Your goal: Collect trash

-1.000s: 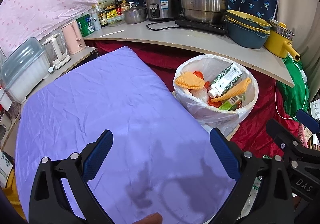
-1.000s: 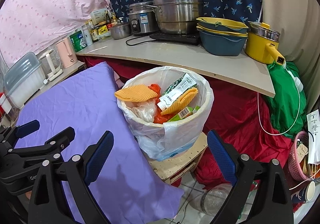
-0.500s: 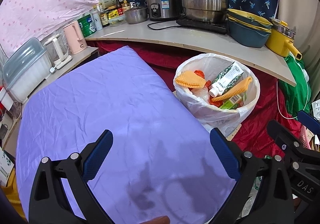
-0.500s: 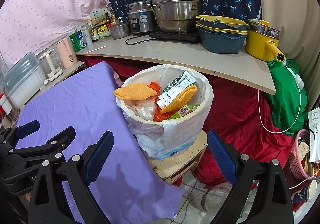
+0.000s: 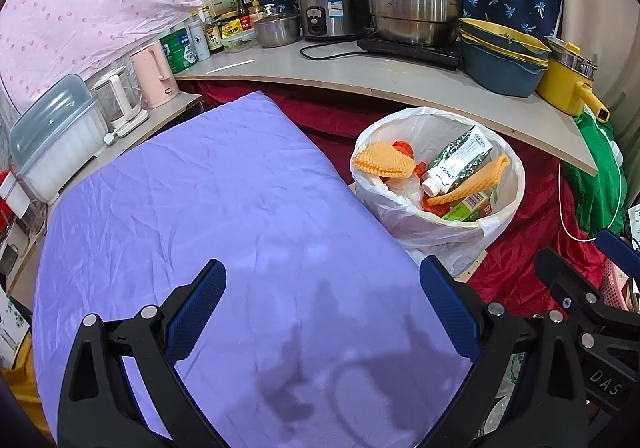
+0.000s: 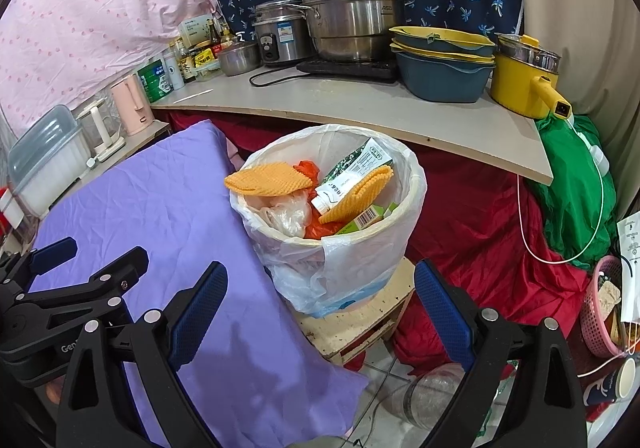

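Barely anything has shifted: both views drift slightly. Left gripper [image 5: 322, 304] and right gripper [image 6: 320, 304] hang spread, empty; trash fills the lined bin [image 6: 332, 208] (beside the purple cloth [image 5: 208, 208]).

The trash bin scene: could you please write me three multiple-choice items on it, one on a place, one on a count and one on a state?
1. Where does the trash bin stand?
A. on the grey counter
B. on a low wooden stand beside the purple cloth
C. on the purple cloth

2. How many orange waffle-textured pieces lie in the bin?
A. one
B. two
C. four

3. How do the jaws of the right gripper stand?
A. open and empty
B. shut on the tube
C. shut on the bag's rim

Answers:
1. B: the wooden stand shows under the bin, next to the purple cloth.
2. B: one piece lies at the left of the rim, another leans by the tube.
3. A: both blue pads stand far apart with nothing between them.
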